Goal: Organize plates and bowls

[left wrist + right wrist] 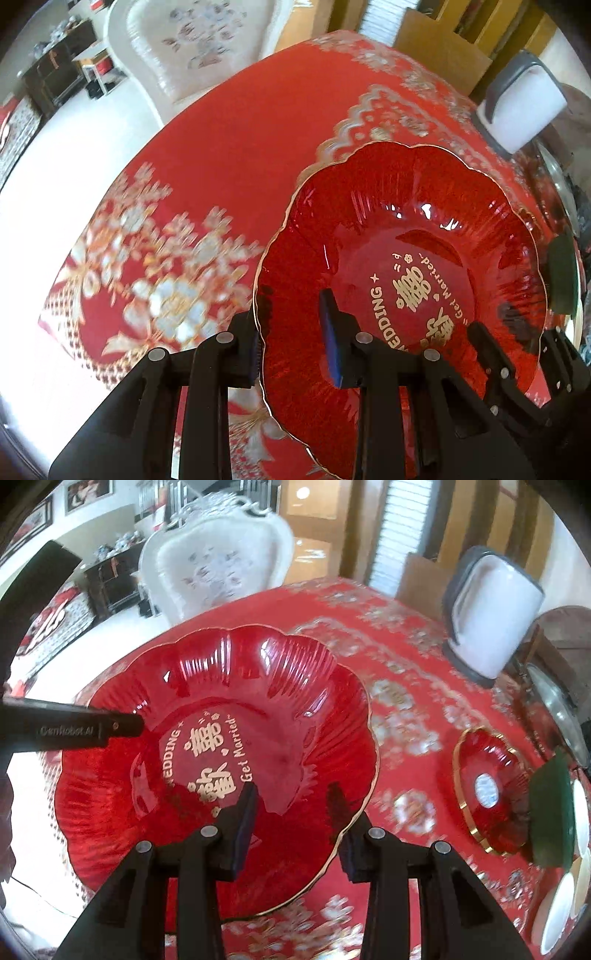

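A large red glass plate [406,258] with a scalloped gold rim and gold "WEDDING" lettering is held over the red tablecloth. My left gripper [293,339] is shut on its left rim, one finger inside, one outside. My right gripper [295,827] is shut on the same plate [229,709] at its near right rim, one finger inside, one under the edge. The left gripper's finger shows in the right wrist view [74,731] on the plate's left side. A small red gold-rimmed dish [487,786] lies on the table to the right.
A white kettle [491,620] stands at the back right of the table. A green dish [554,812] and white plates [565,897] stand at the right edge. A white upholstered chair [218,561] stands beyond the far edge. The red tablecloth [221,155] covers the table.
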